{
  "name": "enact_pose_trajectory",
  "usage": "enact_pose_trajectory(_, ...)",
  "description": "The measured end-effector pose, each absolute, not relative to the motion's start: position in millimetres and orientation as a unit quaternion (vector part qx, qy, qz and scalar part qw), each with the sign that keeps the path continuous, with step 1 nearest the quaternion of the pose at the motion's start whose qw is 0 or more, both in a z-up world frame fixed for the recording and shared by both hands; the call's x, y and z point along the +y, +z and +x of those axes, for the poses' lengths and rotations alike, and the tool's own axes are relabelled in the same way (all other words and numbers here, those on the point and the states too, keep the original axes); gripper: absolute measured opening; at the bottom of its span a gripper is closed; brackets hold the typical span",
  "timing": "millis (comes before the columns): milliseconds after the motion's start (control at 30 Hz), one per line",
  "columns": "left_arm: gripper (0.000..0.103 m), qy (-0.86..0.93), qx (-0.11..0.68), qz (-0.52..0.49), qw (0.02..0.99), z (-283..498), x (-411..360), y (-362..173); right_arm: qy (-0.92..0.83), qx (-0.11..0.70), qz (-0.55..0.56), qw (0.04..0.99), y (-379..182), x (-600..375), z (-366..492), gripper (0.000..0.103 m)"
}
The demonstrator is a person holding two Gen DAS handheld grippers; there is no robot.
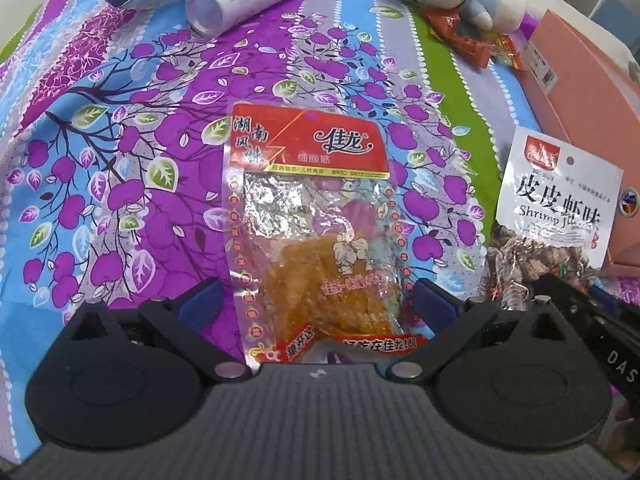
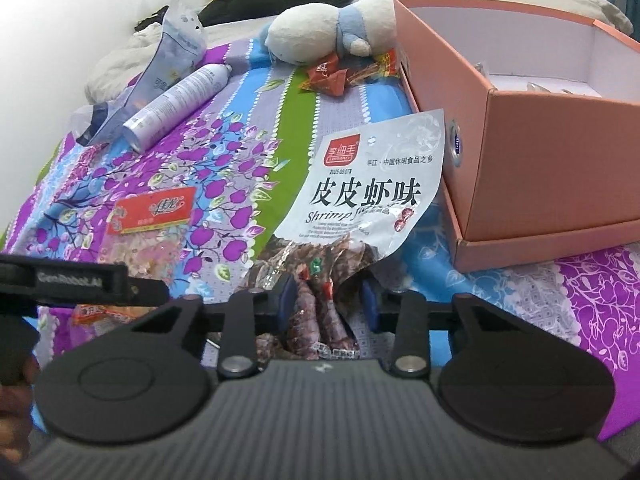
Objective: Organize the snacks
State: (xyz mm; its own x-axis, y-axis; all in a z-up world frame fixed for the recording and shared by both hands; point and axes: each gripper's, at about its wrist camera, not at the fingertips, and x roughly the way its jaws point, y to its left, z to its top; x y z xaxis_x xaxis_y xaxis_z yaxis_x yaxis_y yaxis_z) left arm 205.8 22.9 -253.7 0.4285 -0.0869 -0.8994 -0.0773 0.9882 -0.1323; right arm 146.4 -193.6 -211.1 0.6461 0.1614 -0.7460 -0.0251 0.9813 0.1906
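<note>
A clear snack packet with a red label lies flat on the patterned bedsheet. My left gripper is open, its blue pads either side of the packet's lower end. A white shrimp-flavour snack bag stands tilted beside the pink box; it also shows in the left wrist view. My right gripper is shut on the bag's lower end, pads pressing both sides. The red-label packet shows at the left in the right wrist view.
A white spray can, a clear pouch and a plush toy lie at the far side. Small red wrapped snacks sit by the toy. The pink box is open, with some items inside.
</note>
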Motion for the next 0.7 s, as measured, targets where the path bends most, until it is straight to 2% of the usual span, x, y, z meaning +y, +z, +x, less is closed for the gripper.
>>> enact_pose_trajectory(67, 0.096, 0.004, 0.531, -0.071, 0.845, 206.7, 22.8, -253.9, 0.051, 0.418, 0.078, 0.904, -210.2, -192.6, 146.3, 0.037)
enact_pose_trajectory(167, 0.082, 0.006, 0.525, -0.069, 0.849, 207.1, 24.9, -250.2, 0.05, 0.418, 0.074, 0.904, -207.4, -192.0, 146.2, 0.035)
enact_pose_trajectory(233, 0.064, 0.006, 0.519, -0.064, 0.853, 207.3, 26.4, -246.9, 0.049, 0.418, 0.069, 0.905, -204.9, -191.9, 145.7, 0.033)
enact_pose_trajectory(333, 0.052, -0.005, 0.514, -0.068, 0.855, 207.7, 27.1, -243.2, 0.049, 0.416, 0.064, 0.906, -200.9, -191.7, 145.2, 0.031)
enact_pose_trajectory(500, 0.043, -0.013, 0.505, -0.084, 0.859, 205.8, 28.1, -238.9, 0.047, 0.416, 0.051, 0.907, -194.0, -190.4, 145.1, 0.029)
enact_pose_trajectory(533, 0.038, -0.015, 0.502, -0.088, 0.86, 205.2, 28.0, -237.0, 0.047, 0.417, 0.048, 0.907, -192.6, -190.2, 144.9, 0.029)
enact_pose_trajectory(700, 0.031, -0.019, 0.487, -0.1, 0.867, 204.6, 29.6, -223.3, 0.047, 0.416, 0.035, 0.907, -183.7, -189.2, 143.2, 0.027)
